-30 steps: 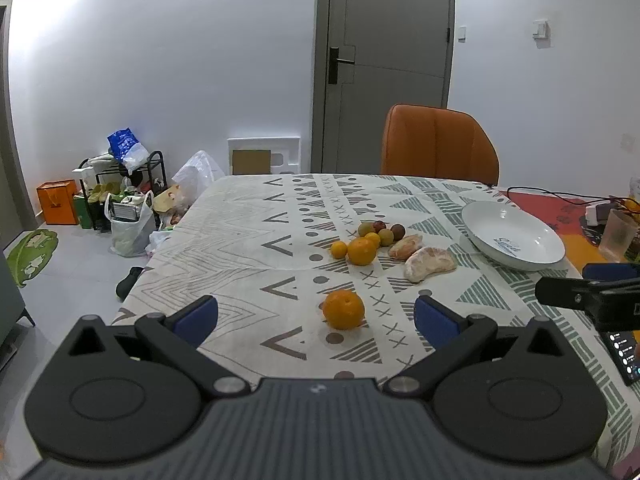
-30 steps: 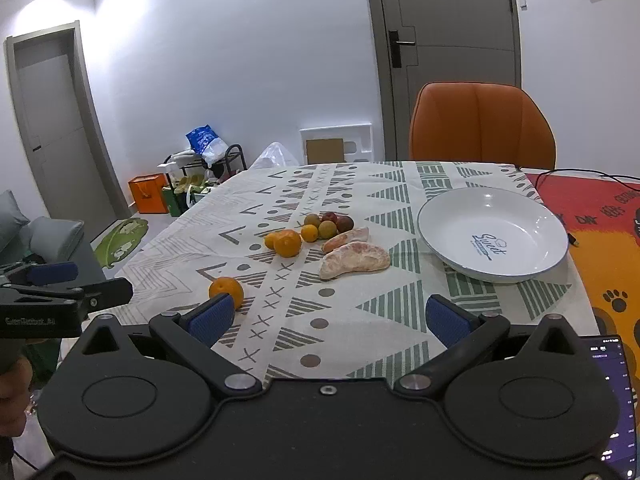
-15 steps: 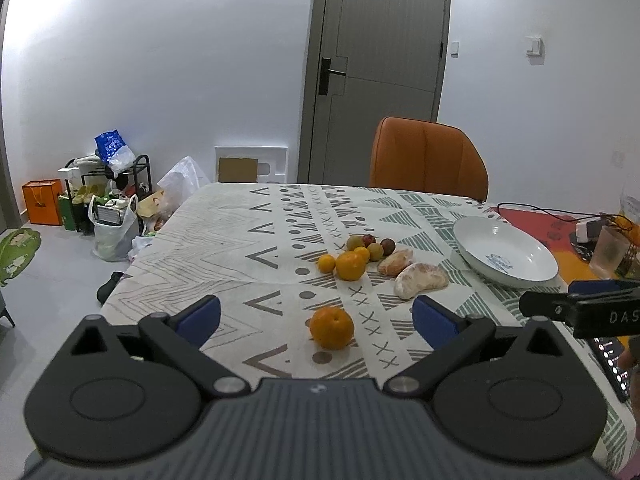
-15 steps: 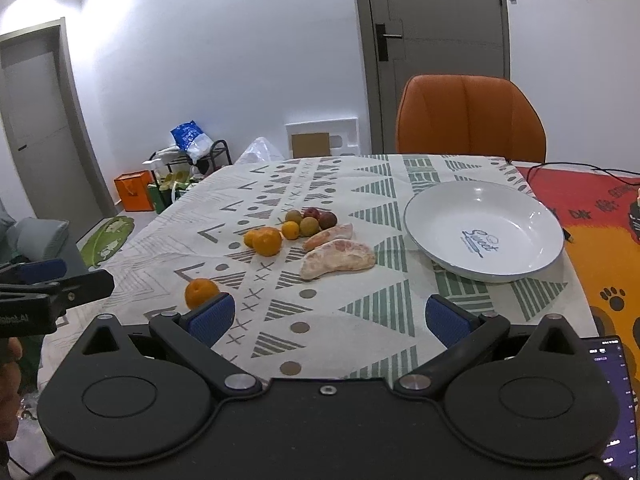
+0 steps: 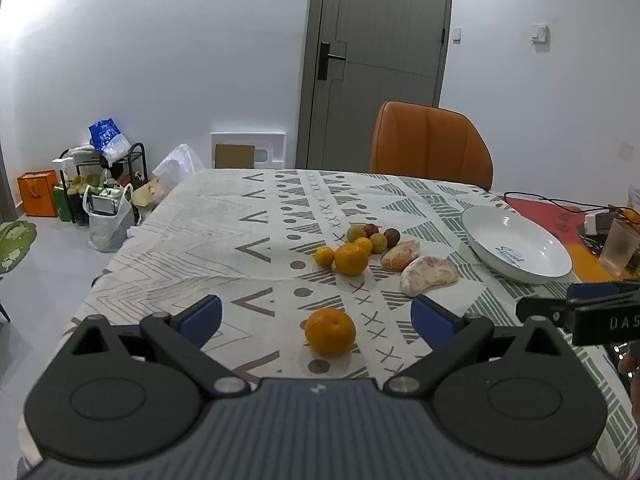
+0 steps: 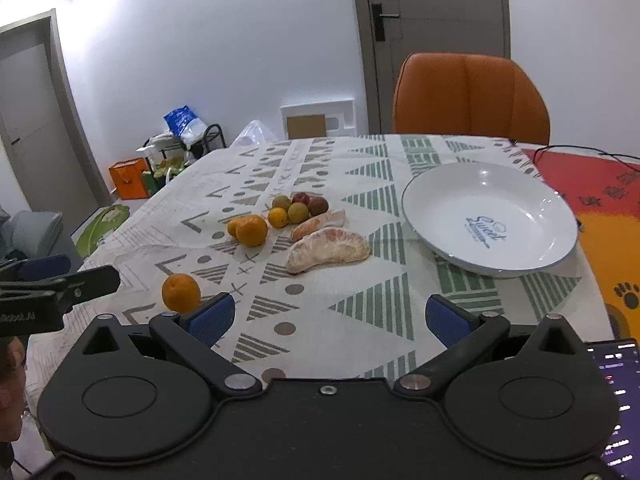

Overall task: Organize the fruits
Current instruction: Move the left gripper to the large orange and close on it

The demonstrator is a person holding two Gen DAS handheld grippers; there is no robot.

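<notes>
**Both grippers spread above the patterned table**

Left gripper [image 5: 316, 318], fingers apart, frames 1 lone orange [image 5: 330, 331] on the tablecloth [image 5: 224, 240]. Right gripper [image 6: 327, 318], likewise spread, holds nothing. Beyond: the fruit cluster [image 6: 280, 216], 2 peeled pomelo segments [image 6: 328, 249], and the white plate [image 6: 490, 218] at right.

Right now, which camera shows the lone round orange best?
Left wrist: the lone round orange sits whole, centred between open fingers. In the right wrist view it sits off left, its base clipped by a blue finger pad.
</notes>
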